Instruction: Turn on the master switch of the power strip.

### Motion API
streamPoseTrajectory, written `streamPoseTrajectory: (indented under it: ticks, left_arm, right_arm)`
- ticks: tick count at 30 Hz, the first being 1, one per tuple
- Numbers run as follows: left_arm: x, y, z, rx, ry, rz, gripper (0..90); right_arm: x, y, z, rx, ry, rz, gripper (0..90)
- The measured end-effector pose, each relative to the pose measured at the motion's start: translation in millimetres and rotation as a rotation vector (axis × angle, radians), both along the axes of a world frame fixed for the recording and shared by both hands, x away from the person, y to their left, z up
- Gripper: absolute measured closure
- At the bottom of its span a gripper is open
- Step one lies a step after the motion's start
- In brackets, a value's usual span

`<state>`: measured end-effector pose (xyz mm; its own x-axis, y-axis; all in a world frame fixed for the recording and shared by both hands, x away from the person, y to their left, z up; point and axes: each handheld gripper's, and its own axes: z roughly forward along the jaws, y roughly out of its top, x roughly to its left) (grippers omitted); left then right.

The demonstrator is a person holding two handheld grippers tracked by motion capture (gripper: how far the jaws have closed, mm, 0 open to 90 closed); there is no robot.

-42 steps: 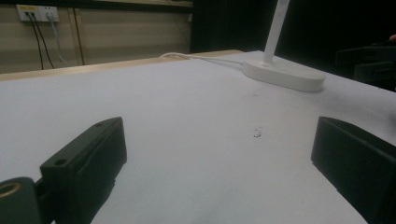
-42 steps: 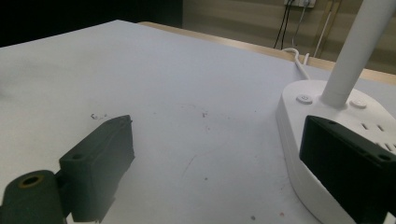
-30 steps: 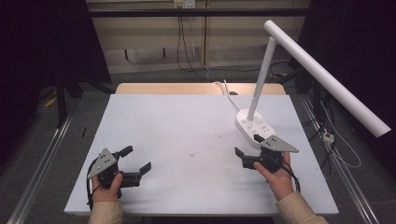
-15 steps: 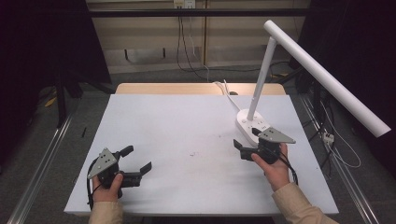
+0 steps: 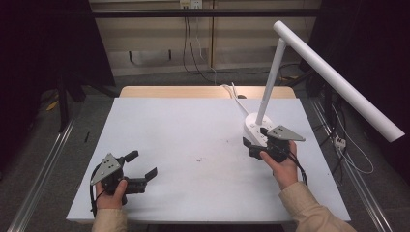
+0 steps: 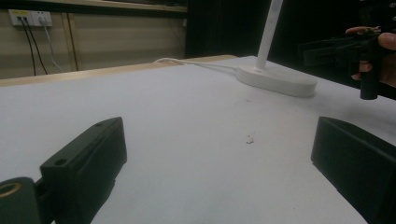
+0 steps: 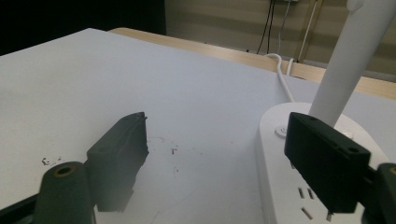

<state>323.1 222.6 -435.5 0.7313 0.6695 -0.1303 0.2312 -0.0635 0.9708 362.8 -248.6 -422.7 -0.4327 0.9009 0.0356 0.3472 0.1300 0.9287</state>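
White tabletop [image 5: 193, 140] under dim light: we see the desk lamp [image 5: 270, 87] at its far right, base [image 7: 299, 186] beside our right gripper [image 5: 258, 140], post leaning right, long head slanting down to the right off the table. Right jaws, just narrowing, straddle the base edge unpressed; left gripper [image 5: 142, 166] gapes wide

Probably lab: floor rails [image 5: 41, 169], dark curtains [image 5: 43, 48].

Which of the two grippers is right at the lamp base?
The right gripper, held at the edge of the white lamp base with jaws open. The left gripper sits far across the table.
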Motion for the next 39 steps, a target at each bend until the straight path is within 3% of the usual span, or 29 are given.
streamPoseTrajectory:
  ticks: [30, 39]
  left_arm:
    - [0.6, -0.7, 0.9, -0.004, -0.003, -0.008, 3.4]
    - [1.1, -1.7, 0.8, -0.002, -0.002, -0.014, 3.4]
  right_arm:
    - [26.8, -5.2, -1.6, -0.009, 0.018, -0.041, 47.8]
    - [31.7, -5.0, 0.4, -0.018, 0.023, -0.027, 54.4]
